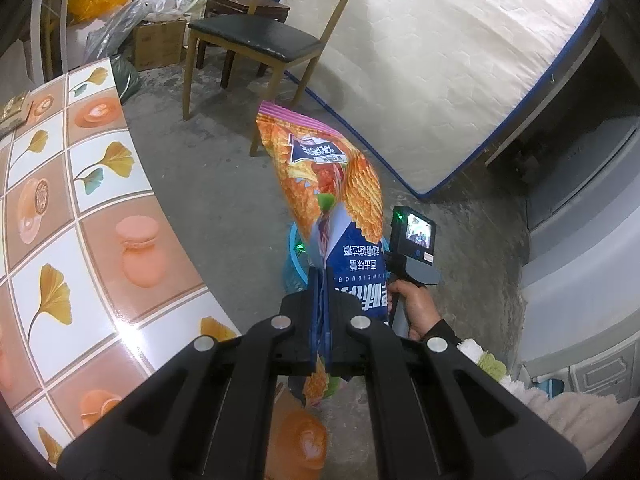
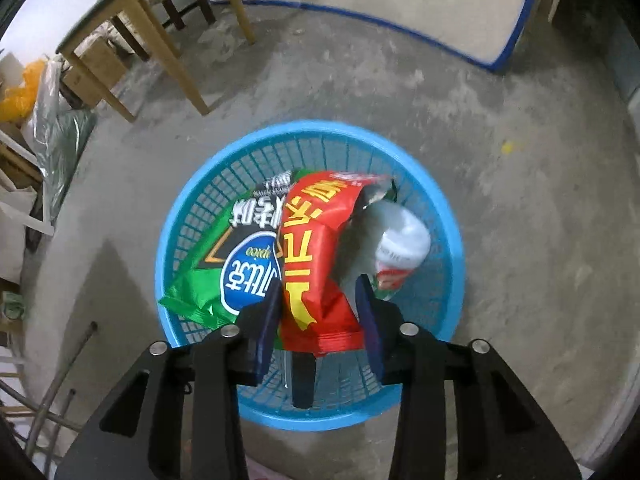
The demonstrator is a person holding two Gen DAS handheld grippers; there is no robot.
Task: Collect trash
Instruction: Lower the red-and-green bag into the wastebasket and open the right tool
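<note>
Bare concrete floor [image 2: 520, 220], blue basket [image 2: 448, 216] below. Right gripper [image 2: 318, 304] loosely straddling red wrapper [image 2: 316, 256], apparently mid-drop. Left gripper [image 1: 320, 280] clenched on chip bag [image 1: 320, 172]; next, probably carrying over and releasing.

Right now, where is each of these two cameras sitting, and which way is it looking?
Left wrist: on the left gripper, looking along it at the orange chip bag it grips, table and chair beyond; the person's right hand shows.
Right wrist: on the right gripper, looking steeply down at the red wrapper over the blue basket.
Shared: the basket, chair, floor.
</note>
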